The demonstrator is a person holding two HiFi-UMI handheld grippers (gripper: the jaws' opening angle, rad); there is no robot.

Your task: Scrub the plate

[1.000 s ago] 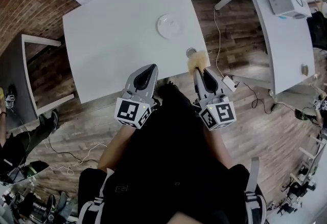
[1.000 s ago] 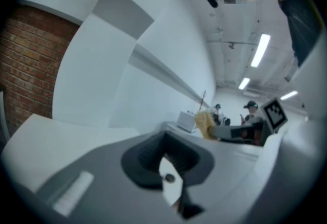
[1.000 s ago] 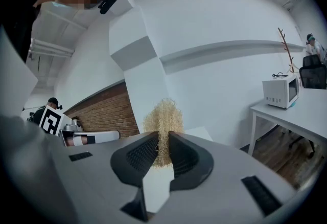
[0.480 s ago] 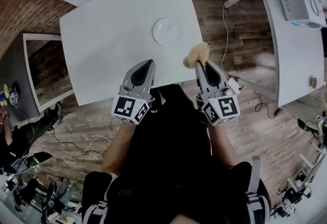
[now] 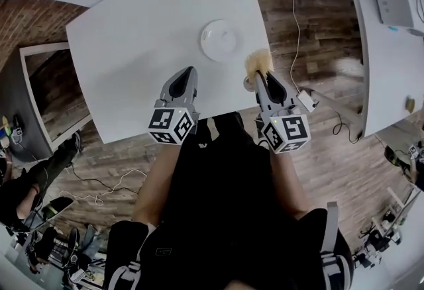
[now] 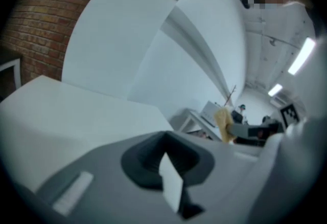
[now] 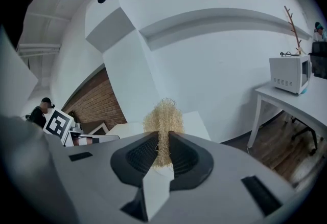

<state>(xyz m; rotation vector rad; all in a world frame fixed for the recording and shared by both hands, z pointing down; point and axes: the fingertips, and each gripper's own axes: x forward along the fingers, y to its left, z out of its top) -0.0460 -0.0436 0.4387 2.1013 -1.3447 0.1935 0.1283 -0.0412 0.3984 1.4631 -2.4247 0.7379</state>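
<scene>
I'm bringing the right gripper (image 5: 260, 75) forward, clamped on the fibre scrubber (image 5: 258, 60). It's closing on the white plate (image 5: 220, 39), now at the scrubber's 10 o'clock on the table (image 5: 126, 37). Left gripper (image 5: 187, 73) is riding alongside, pinched together, empty. No contact yet.

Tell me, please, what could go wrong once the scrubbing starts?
1. The round white plate lies loose on the white table; the left tool hangs short of it, shut and empty, so scrubbing may push the plate about.
2. The right tool pinches just one end of the straw-coloured fibre scrubber, which might pull free under pressure.
</scene>
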